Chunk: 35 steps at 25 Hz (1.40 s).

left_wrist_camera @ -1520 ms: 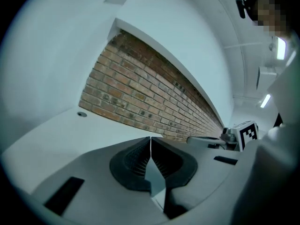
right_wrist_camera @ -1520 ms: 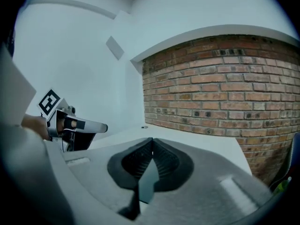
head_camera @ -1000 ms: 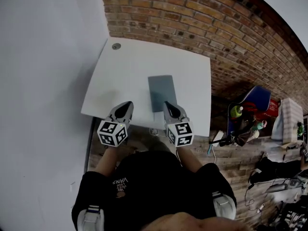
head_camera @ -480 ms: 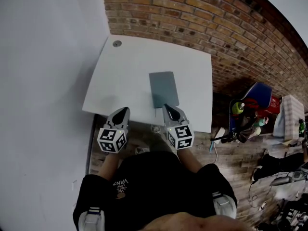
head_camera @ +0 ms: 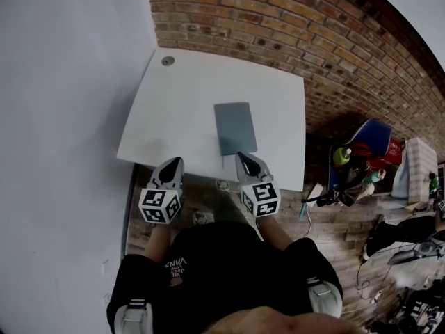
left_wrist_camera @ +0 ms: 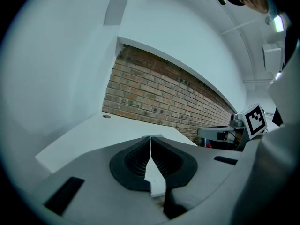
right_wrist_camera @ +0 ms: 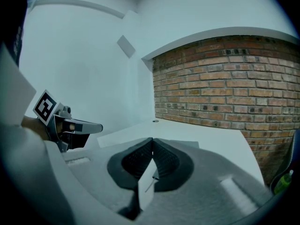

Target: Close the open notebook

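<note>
A grey notebook [head_camera: 234, 127] lies flat and closed on the white table [head_camera: 188, 103], cover up, near the front edge. My left gripper [head_camera: 172, 164] is at the table's front edge, left of the notebook and apart from it, jaws shut with nothing between them [left_wrist_camera: 151, 140]. My right gripper [head_camera: 244, 158] hovers just at the notebook's near end, also shut and empty [right_wrist_camera: 152, 143]. I cannot tell whether it touches the notebook. In the right gripper view the left gripper [right_wrist_camera: 70, 125] shows at the left.
A round cable hole [head_camera: 167, 60] sits at the table's far left corner. A brick wall [head_camera: 292, 26] stands behind the table and a white wall [head_camera: 62, 117] to its left. A blue chair [head_camera: 372, 141] with clutter stands on the wooden floor at the right.
Both grippers have drawn back a little toward the person, the left one more than the right. The notebook has not moved.
</note>
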Each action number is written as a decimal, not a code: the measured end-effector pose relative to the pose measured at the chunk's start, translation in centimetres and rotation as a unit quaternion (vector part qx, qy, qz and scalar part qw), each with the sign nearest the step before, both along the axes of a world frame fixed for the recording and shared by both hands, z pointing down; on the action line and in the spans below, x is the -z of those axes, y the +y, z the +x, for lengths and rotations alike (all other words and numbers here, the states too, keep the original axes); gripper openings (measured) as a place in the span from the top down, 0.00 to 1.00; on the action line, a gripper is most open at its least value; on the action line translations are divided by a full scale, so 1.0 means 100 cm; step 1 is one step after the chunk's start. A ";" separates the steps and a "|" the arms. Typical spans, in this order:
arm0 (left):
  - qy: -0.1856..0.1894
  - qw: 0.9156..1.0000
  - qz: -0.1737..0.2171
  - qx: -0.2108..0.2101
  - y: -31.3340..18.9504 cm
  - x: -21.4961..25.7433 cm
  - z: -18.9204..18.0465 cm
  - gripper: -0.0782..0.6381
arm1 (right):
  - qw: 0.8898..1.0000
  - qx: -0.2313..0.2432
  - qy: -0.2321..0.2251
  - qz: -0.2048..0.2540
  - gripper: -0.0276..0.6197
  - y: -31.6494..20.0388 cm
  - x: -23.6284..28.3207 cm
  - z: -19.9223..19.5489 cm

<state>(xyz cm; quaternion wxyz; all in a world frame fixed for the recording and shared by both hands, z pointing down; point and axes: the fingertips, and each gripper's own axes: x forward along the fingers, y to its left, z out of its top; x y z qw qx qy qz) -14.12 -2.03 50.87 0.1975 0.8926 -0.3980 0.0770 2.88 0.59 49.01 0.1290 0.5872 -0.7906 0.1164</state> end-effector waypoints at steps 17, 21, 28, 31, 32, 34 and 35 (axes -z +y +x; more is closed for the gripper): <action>-0.009 1.000 0.005 -0.016 0.004 0.005 0.012 0.88 | 1.000 -0.011 0.010 0.004 0.96 -0.002 0.012 0.017; -0.007 1.000 0.002 -0.020 0.002 0.005 0.016 0.88 | 1.000 -0.012 0.017 -0.001 0.96 -0.003 0.013 0.019; -0.003 0.999 0.004 -0.032 0.002 0.006 0.023 0.88 | 1.000 -0.012 0.011 -0.005 0.96 -0.003 0.010 0.016; -0.001 0.999 0.001 -0.036 0.004 0.006 0.026 0.88 | 1.000 -0.012 0.010 -0.007 0.96 -0.003 0.009 0.015; -0.001 0.999 0.001 -0.037 0.004 0.006 0.027 0.88 | 1.000 -0.012 0.010 -0.007 0.96 -0.003 0.009 0.016; 0.000 0.999 0.000 -0.039 0.004 0.006 0.029 0.88 | 1.000 -0.013 0.009 -0.009 0.96 -0.005 0.007 0.016; 0.000 0.999 -0.001 -0.039 0.003 0.006 0.030 0.88 | 1.000 -0.013 0.008 -0.010 0.96 -0.005 0.007 0.017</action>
